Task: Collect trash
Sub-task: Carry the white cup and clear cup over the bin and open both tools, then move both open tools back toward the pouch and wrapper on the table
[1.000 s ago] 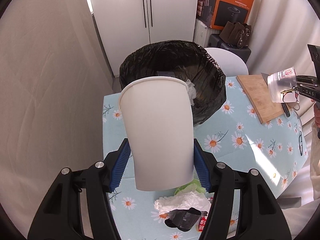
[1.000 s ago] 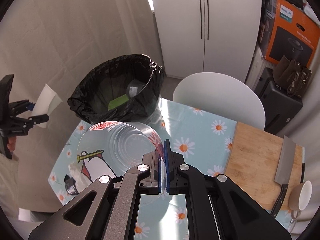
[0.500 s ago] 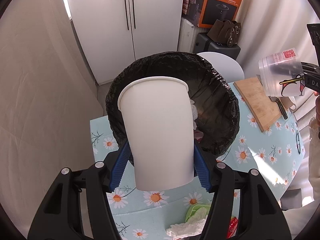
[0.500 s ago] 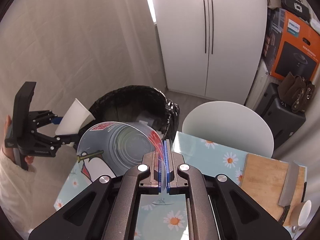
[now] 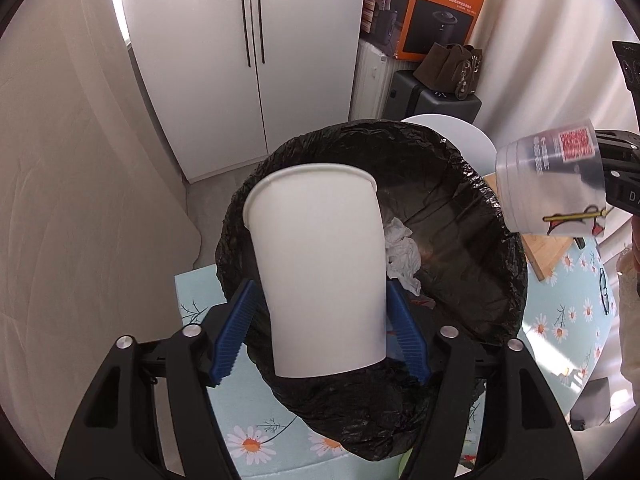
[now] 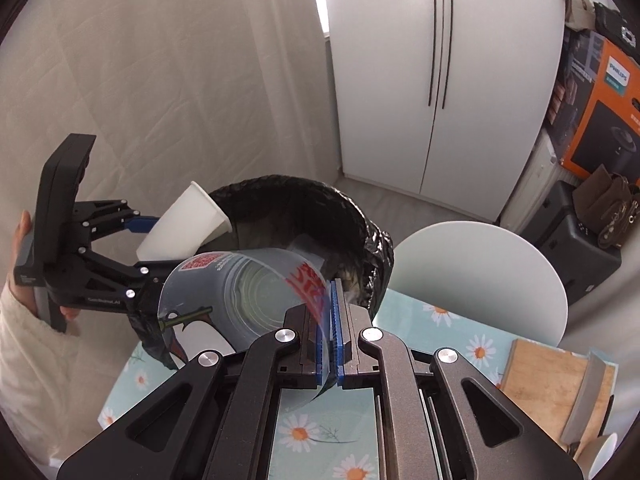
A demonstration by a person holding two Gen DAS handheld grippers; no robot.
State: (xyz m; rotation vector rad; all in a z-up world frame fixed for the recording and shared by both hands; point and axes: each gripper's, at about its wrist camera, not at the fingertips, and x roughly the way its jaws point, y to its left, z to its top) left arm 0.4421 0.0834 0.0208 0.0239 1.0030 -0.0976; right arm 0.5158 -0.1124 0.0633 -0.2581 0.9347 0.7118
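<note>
A white paper cup [image 5: 316, 268] hangs tilted over the mouth of the black-bagged bin [image 5: 500, 216]. It sits between the blue pads of my left gripper [image 5: 320, 284], whose jaws are opening; a gap shows at the left pad [image 5: 236, 332]. A clear plastic cup [image 6: 240, 300] with red print and a penguin picture is at the bin's [image 6: 360, 216] near rim. Its thin wall passes between the pads of my right gripper [image 6: 329, 284], which are opening with a narrow gap. Crumpled tissue [image 5: 400, 252] lies inside the bin.
The bin stands at the far end of a daisy-print tablecloth [image 6: 312, 432]. At the right lie a wooden cutting board [image 6: 552, 372] with a cleaver [image 6: 588, 392] and a white mug [image 6: 608, 452]. A white chair back [image 6: 480, 272] stands behind the table. A sleeved hand [image 6: 24, 312] holds the left gripper.
Both grippers have moved forward to the bin, which now fills the left wrist view. The left jaws have spread off the paper cup. The right pads have parted slightly around the plastic cup's wall.
</note>
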